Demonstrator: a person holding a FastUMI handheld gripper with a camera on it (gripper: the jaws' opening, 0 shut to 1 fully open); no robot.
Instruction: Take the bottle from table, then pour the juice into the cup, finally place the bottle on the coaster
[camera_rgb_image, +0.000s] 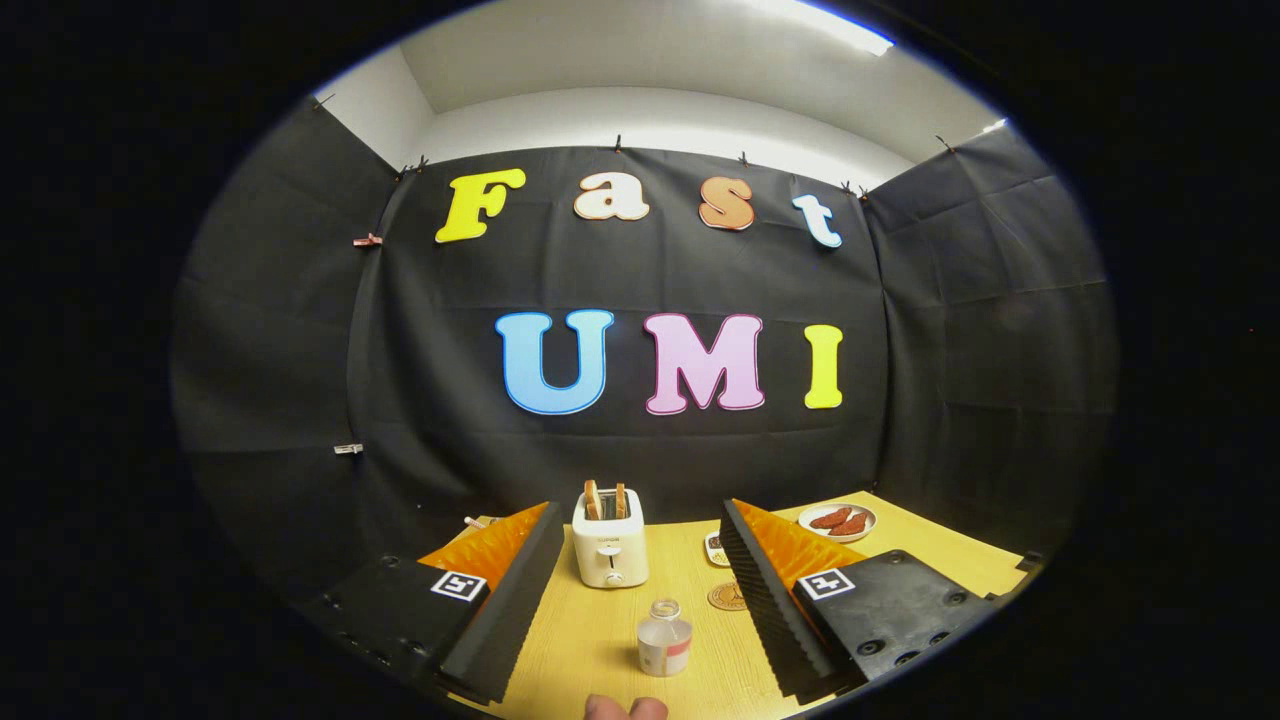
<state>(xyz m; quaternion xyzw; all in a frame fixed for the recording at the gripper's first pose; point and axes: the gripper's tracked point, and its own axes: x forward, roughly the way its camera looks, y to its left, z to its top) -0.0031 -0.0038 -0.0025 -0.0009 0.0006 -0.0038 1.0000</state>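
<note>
Tongs (637, 610) are spread wide apart right now, gripping nothing, hanging above the yellow wood-grain desk (590, 640). Both fingers (510, 610) angle inward, and the small clear bottle (664, 637) sits in the gap between them, not touching either one. It's upright, with a pale label and a red patch on it; can't really tell how much juice is inside.

Using the bottle as the landmark: the cream toaster (610, 551) stands just beyond it and a bit to the left, with two slices of toast (604, 499) poking out of the slots. A round brown coaster (728, 596) lies flat beyond the bottle to the right, right beside the inner edge of the right finger and partly hidden by it. A little past the coaster there's a small white thing (715, 548), too cut off by the finger to say what it is. Way further off to the right and behind is a small plate (838, 521) with reddish-brown food pieces on it.

Closer than the bottle, a couple of fingertips of a person's hand (626, 708) peek in.
</note>
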